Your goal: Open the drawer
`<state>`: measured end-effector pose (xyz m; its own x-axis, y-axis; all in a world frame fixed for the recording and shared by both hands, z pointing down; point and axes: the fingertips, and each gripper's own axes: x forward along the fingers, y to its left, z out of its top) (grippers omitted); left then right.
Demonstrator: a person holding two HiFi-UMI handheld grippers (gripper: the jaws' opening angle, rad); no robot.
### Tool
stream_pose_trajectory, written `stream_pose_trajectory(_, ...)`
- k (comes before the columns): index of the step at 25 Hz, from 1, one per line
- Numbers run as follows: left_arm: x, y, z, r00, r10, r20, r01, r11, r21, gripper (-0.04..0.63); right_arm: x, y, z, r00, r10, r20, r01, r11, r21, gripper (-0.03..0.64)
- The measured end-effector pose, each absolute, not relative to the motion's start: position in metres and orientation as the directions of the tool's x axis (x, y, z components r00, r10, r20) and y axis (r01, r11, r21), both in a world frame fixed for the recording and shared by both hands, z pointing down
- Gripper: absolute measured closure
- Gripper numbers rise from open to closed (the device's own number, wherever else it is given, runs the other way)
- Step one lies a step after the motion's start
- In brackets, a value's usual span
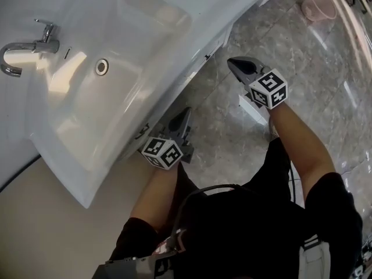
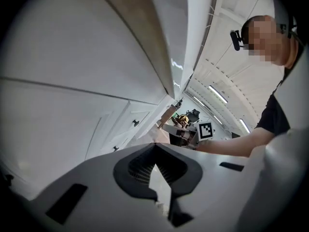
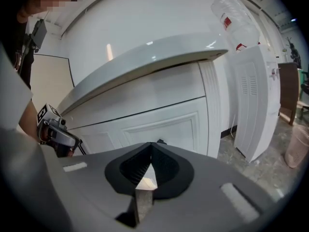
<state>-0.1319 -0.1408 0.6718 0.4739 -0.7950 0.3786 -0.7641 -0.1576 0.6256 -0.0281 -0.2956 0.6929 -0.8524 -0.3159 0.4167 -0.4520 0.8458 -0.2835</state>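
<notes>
Head view: the basin (image 1: 116, 68) overhangs the white cabinet, so the fronts below are almost hidden; only a dark knob (image 1: 206, 57) shows at the cabinet edge. The left gripper (image 1: 185, 114) sits close under the basin rim and the right gripper (image 1: 233, 63) is further along, over the stone floor (image 1: 302, 51).

Right gripper view gives what the head view lacks: the drawer (image 3: 159, 124) is a panelled white front, flush with the cabinet and closed, directly ahead of this tool. Its small knob (image 3: 161, 141) peeks just above the jaw tips, apart from them. Jaws are clenched together with nothing between them.

Left gripper view shows the cabinet side-on, with two knobbed fronts, one above (image 2: 135, 123) and one below (image 2: 115, 149); we cannot tell which of these is the same drawer. Its jaws meet at the tips, gripping nothing.

Pose: both bare forearms reach forward from the dark-clothed torso, grippers aimed at the cabinet and tilted slightly downward.
</notes>
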Motion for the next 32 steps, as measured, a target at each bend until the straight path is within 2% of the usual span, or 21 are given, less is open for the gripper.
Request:
stream_pose_trajectory(14, -0.102, -0.175, 0.761, 0.468, -0.796, 0.385, -0.791, -0.182, 0.584, 0.595, -0.023, -0.299, 0.784, -0.860, -0.304, 0.409, -0.430, 0.864, -0.262, 0.611)
stream_pose_trajectory(22, -0.099, -0.185, 0.808, 0.482, -0.775, 0.409, -0.803, -0.203, 0.561, 0.595, -0.047, -0.298, 0.838, -0.867, -0.271, 0.418, -0.400, 0.879, -0.260, 0.601)
stream_pose_trajectory(28, -0.107, -0.192, 0.840, 0.480, -0.766, 0.428, -0.811, -0.200, 0.550, 0.595, -0.071, -0.307, 0.888, -0.863, -0.258, 0.434, -0.401, 0.873, -0.278, 0.583)
stream_pose_trajectory(32, -0.107, -0.196, 0.854, 0.488, -0.755, 0.438, -0.809, -0.204, 0.551, 0.595, -0.085, -0.315, 0.924, -0.844, -0.249, 0.475, -0.409, 0.872, -0.270, 0.535)
